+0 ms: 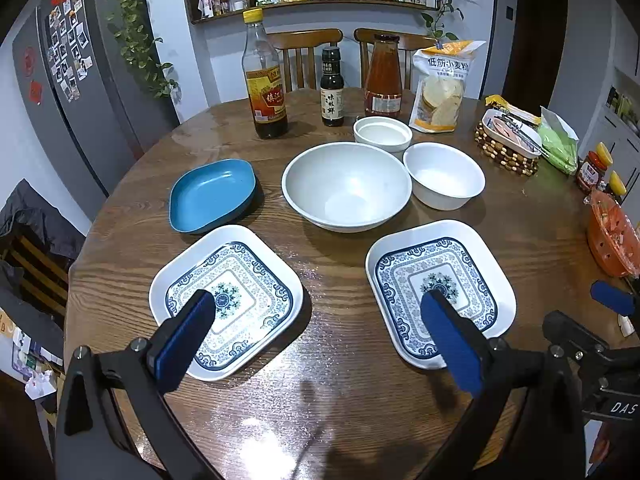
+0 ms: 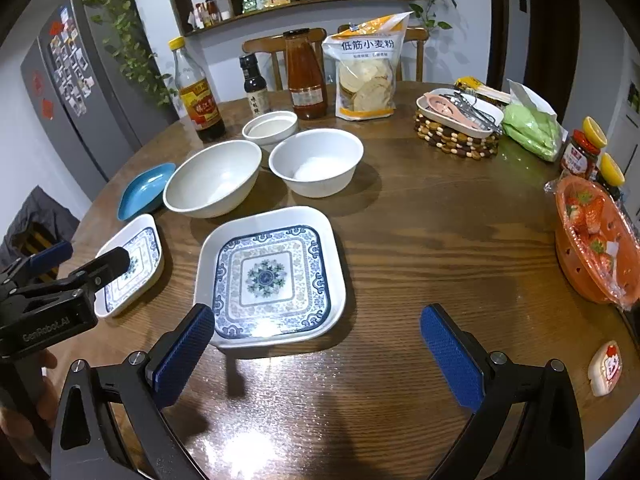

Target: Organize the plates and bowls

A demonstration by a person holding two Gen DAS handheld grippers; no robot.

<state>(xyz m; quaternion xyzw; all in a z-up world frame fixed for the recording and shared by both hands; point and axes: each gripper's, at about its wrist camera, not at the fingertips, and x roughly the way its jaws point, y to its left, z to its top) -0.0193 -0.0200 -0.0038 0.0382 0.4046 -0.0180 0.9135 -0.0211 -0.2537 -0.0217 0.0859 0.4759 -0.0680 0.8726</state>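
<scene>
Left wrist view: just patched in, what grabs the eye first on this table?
Two matching blue-patterned square plates lie side by side nearest the camera. Behind them sits a large white bowl, flanked by a blue dish and a smaller white bowl. The left gripper hovers open, empty.

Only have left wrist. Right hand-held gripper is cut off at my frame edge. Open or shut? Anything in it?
Observer: The right hand-held gripper is open wide, with nothing between its pads.
Operator: Orange basket is clipped on my right. What's in it?
Observer: Strawberries, under clear wrap.
Operator: Anything past it, near the table edge?
Observer: One small white-and-red item lies by the edge. I can't tell what it is.
</scene>
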